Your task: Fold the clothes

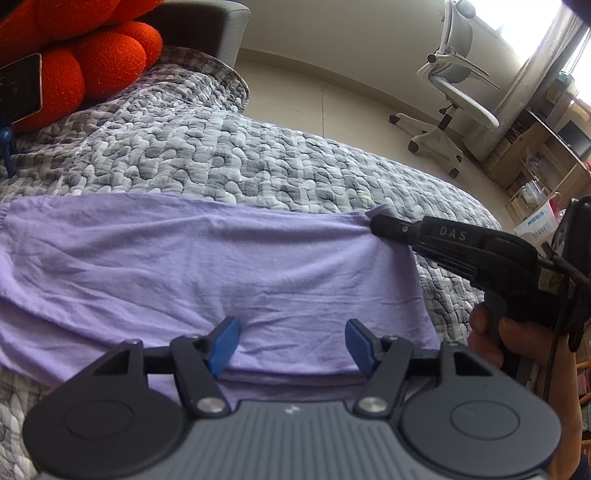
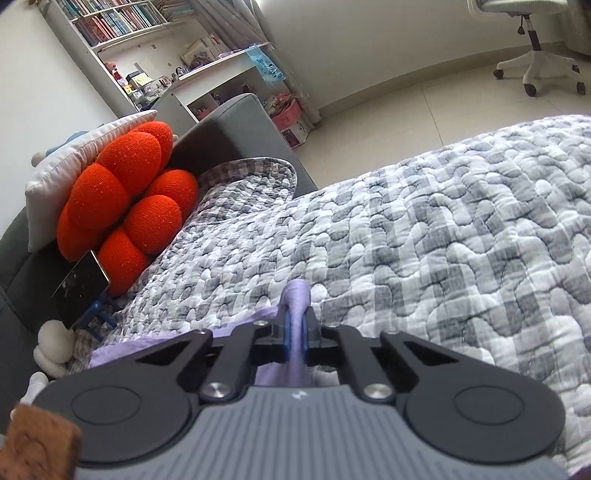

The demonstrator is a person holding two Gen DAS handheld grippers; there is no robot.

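A lilac garment lies spread across a grey-and-white quilted bed cover, with a folded edge along its near side. My left gripper hovers over that near edge, open, its blue pads apart with only cloth beneath them. My right gripper is shut on a pinched corner of the lilac garment, which bulges out beyond the blue pads. In the left wrist view the right gripper holds the garment's far right corner, with a person's hand on its handle.
An orange knotted cushion and a white pillow lean against a grey headboard. A phone on a small blue stand sits by the cushion. A white office chair stands on the tiled floor beyond the bed; shelves line the wall.
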